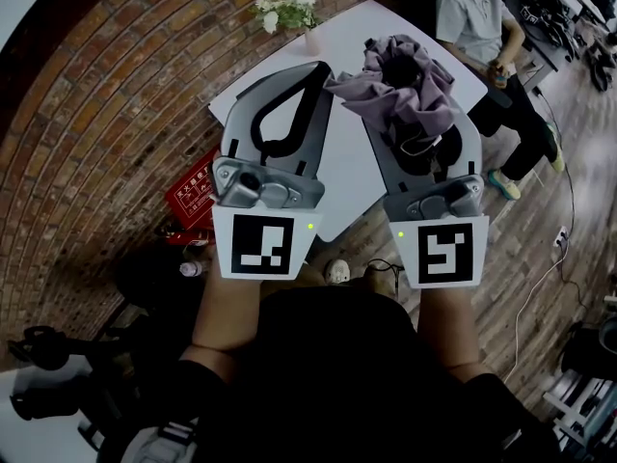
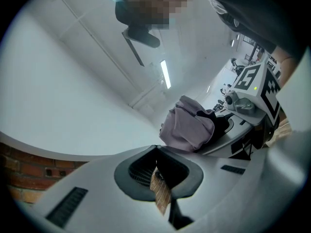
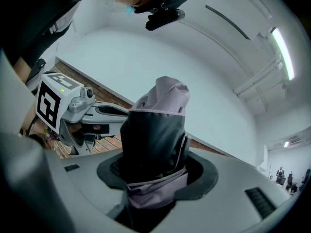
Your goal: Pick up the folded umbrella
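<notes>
The folded umbrella is a bundle of lilac cloth with a black lining, held up above the white table. My right gripper is shut on the umbrella, which bulges out past its jaws. In the right gripper view the umbrella stands upright between the two dark pads of the right gripper. My left gripper hovers just left of it, jaws shut, tips together, with nothing in them. The left gripper view shows its own closed left gripper and the umbrella beyond.
A vase of white flowers stands at the table's far edge. A person sits at the table's far right corner. A red box lies on the floor at the left, beside brick paving. Cables run over the wooden floor on the right.
</notes>
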